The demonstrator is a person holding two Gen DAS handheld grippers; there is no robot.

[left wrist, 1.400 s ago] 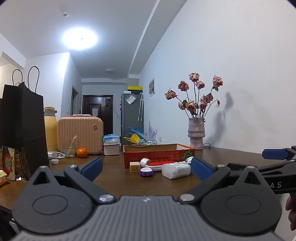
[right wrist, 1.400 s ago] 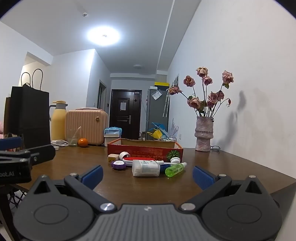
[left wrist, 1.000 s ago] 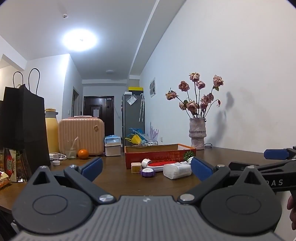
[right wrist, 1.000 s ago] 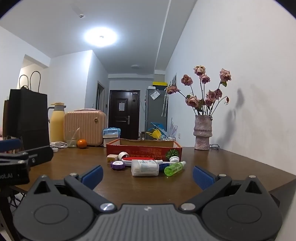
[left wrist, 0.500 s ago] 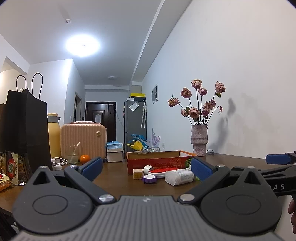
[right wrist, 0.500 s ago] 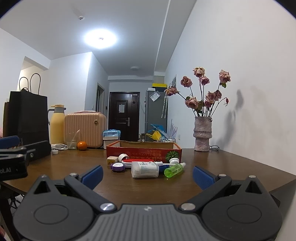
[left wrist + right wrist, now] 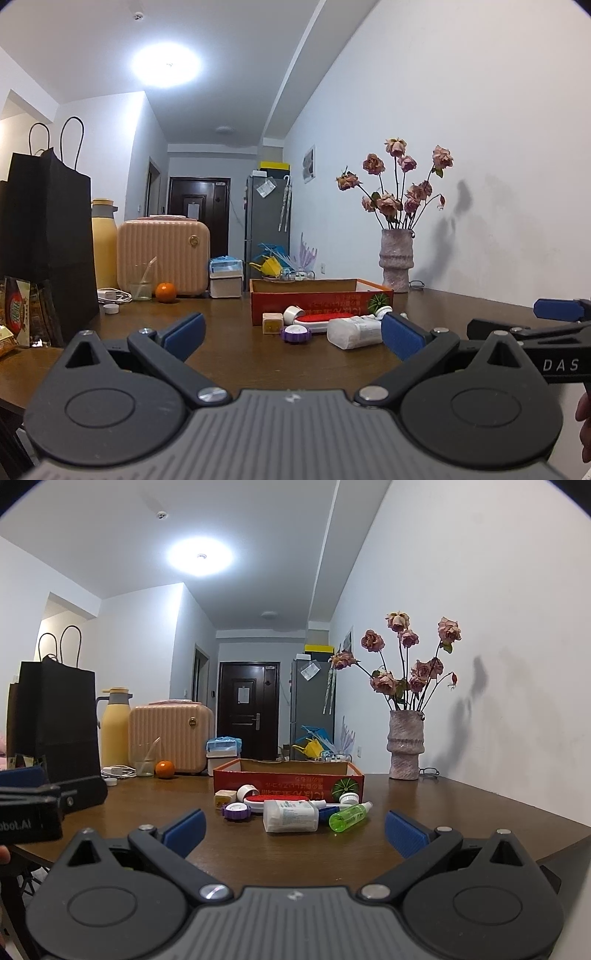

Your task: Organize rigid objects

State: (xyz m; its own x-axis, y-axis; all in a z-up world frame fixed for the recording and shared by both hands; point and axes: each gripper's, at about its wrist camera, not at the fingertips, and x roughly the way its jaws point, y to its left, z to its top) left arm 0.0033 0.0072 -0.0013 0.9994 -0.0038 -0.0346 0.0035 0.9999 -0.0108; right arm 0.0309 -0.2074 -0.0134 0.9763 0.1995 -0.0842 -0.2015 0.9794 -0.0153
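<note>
A white-walled room with a round ceiling light [image 7: 199, 556] and a dark door [image 7: 247, 716] at the end of the hall holds a brown wooden table [image 7: 280, 853]. Near the table's middle sits one red cardboard box [image 7: 288, 781], open at the top. In front of it lies a small cluster: one white squat bottle [image 7: 291, 815] on its side, one green spray bottle [image 7: 350, 816] lying just right of it, one purple ring-shaped cap [image 7: 236, 809], one small cream cube [image 7: 224, 798], one white roll [image 7: 246, 792], one flat red-topped case [image 7: 277, 800] and one white-and-green lid [image 7: 349, 798] close to the box wall.

At the left of the table stand one black paper bag [image 7: 48, 243], one yellow thermos [image 7: 115, 731], one peach ribbed case [image 7: 171, 734], one glass [image 7: 144, 762] and one orange [image 7: 164, 769]. At the right stands one stone-coloured vase [image 7: 404, 746] of dried roses.

The left gripper [image 7: 291, 334] and the right gripper [image 7: 294, 829] both hover over the near edge, jaws spread wide and holding nothing, well apart from the cluster.
</note>
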